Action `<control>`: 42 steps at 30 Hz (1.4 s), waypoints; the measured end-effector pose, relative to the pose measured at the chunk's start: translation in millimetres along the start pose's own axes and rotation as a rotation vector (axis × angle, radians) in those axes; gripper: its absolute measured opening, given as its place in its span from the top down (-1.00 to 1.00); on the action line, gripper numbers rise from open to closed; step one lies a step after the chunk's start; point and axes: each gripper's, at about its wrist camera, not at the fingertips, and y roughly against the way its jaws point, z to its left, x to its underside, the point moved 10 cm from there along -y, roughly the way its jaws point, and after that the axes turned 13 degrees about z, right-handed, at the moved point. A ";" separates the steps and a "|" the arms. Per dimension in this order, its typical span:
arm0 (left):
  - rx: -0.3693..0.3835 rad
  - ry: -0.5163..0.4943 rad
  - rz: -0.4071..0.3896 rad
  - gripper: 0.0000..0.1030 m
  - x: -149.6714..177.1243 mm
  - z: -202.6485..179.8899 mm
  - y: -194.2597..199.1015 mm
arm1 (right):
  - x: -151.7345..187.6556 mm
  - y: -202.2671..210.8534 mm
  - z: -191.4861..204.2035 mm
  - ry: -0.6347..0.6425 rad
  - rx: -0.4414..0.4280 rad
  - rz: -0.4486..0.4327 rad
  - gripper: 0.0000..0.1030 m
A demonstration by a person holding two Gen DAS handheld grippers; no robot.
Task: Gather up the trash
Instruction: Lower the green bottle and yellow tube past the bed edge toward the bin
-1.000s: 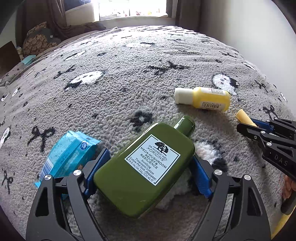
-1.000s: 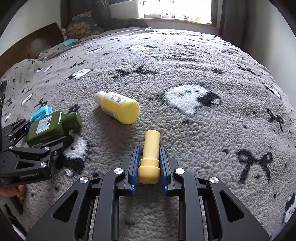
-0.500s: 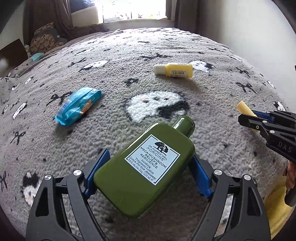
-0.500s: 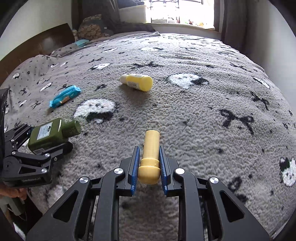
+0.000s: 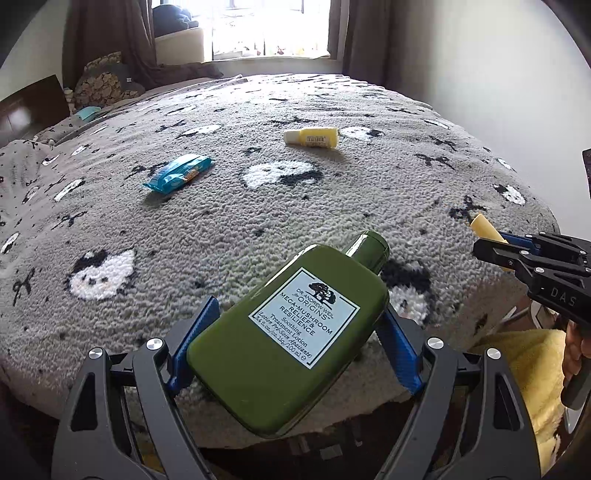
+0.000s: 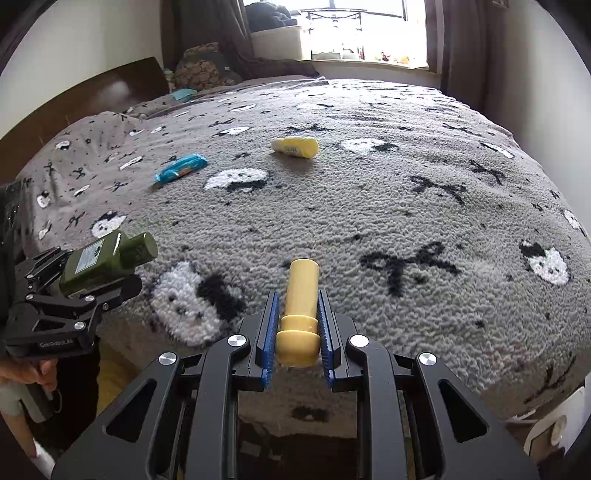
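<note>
My left gripper (image 5: 295, 328) is shut on a green lotion bottle (image 5: 288, 332) and holds it above the near edge of the bed; it also shows in the right wrist view (image 6: 99, 264). My right gripper (image 6: 295, 325) is shut on a small pale yellow tube (image 6: 301, 302), held over the bed's near edge; its tip shows in the left wrist view (image 5: 484, 227). A yellow bottle (image 5: 312, 137) with a white cap and a blue wrapper pack (image 5: 179, 177) lie farther back on the grey blanket (image 5: 332, 206).
The bed fills the view, with pillows (image 5: 103, 79) and a dark headboard (image 6: 92, 99) at the far left and a window (image 5: 269, 26) behind. A white wall (image 5: 480, 74) runs along the right. Something yellow (image 5: 524, 365) lies below the bed edge.
Both grippers have pulled back from the blanket toward the bed's near edge with their objects held. The yellow bottle and blue pack now lie much farther away.
</note>
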 end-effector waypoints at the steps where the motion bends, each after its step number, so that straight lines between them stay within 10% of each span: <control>1: 0.003 0.001 -0.001 -0.53 4.9 -0.9 2.6 | 4.9 1.7 1.1 0.001 -0.003 0.000 0.58; 15: 0.010 0.012 0.063 -0.54 88.8 -8.5 3.9 | 81.1 -7.1 38.6 0.063 -0.060 0.081 0.58; 42: 0.033 0.082 0.429 -0.54 235.8 4.4 -109.4 | 188.8 -108.4 75.8 0.076 -0.129 0.410 0.58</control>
